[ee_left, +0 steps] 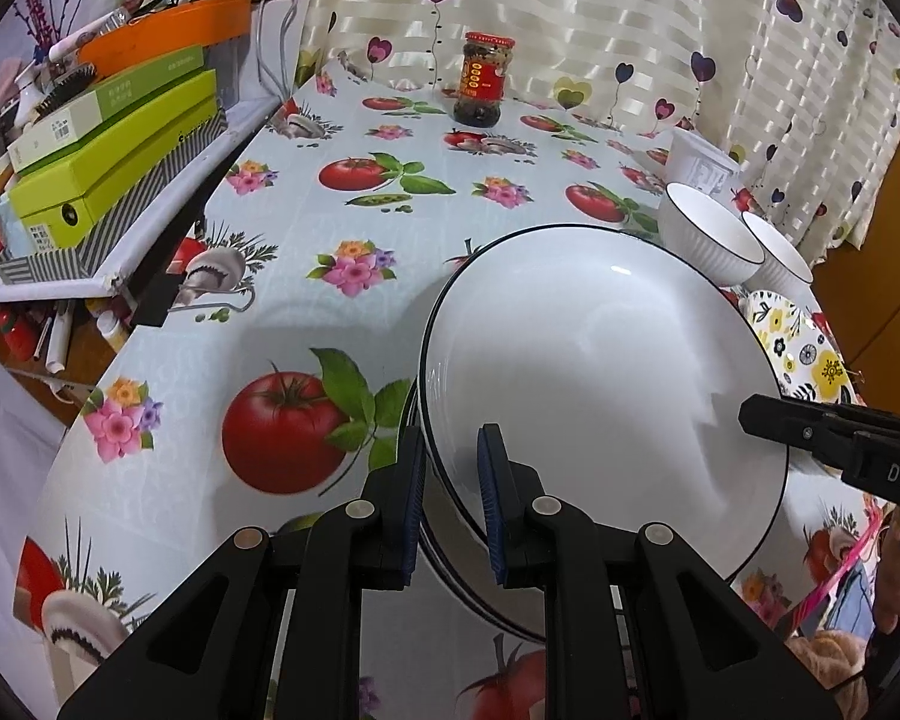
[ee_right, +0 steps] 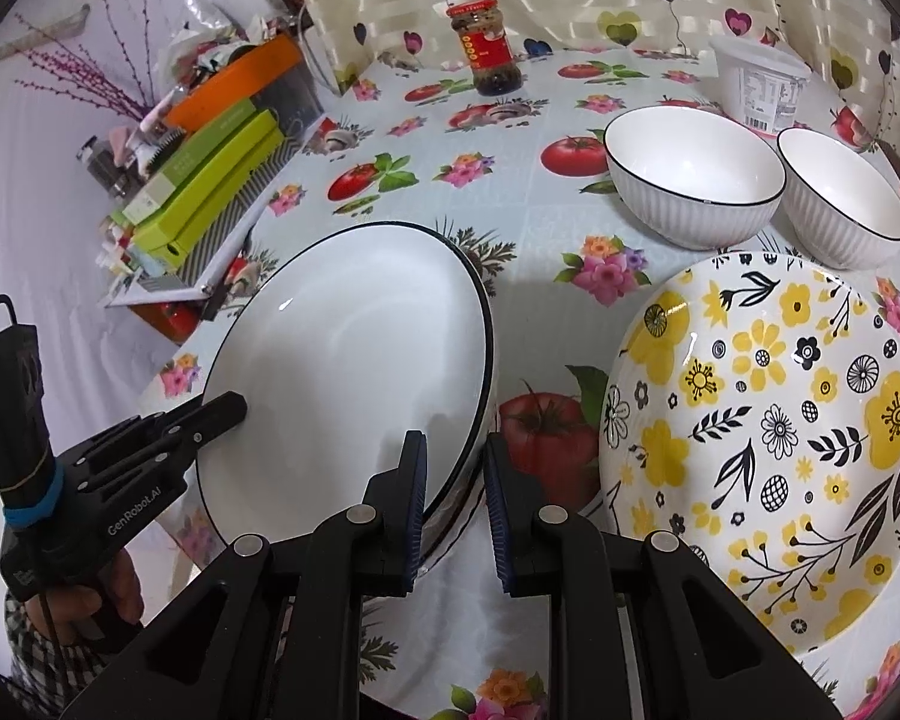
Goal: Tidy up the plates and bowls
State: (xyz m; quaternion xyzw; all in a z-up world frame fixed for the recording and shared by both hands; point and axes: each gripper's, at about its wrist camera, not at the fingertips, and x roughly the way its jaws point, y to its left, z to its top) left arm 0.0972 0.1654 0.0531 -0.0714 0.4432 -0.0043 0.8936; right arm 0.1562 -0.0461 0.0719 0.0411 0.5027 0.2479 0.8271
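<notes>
A white plate with a thin black rim (ee_left: 600, 372) (ee_right: 354, 372) is held tilted over the table, with a second white plate (ee_left: 450, 564) under it. My left gripper (ee_left: 450, 480) straddles its near rim, jaws close on either side. My right gripper (ee_right: 455, 480) straddles the opposite rim the same way. Each gripper shows in the other's view, the left (ee_right: 210, 420) and the right (ee_left: 762, 414). A yellow flowered plate (ee_right: 768, 432) (ee_left: 804, 354) lies to the right. Two white ribbed bowls (ee_right: 690, 174) (ee_right: 846, 198) stand behind it, also in the left wrist view (ee_left: 708, 234) (ee_left: 780, 258).
A sauce jar with a red lid (ee_left: 480, 81) (ee_right: 491, 45) stands at the back by the curtain. A white tub (ee_right: 762, 84) (ee_left: 699, 159) sits behind the bowls. A side shelf with green boxes (ee_left: 108, 162) (ee_right: 210, 186) and an orange tray (ee_left: 168, 36) borders the table's left edge.
</notes>
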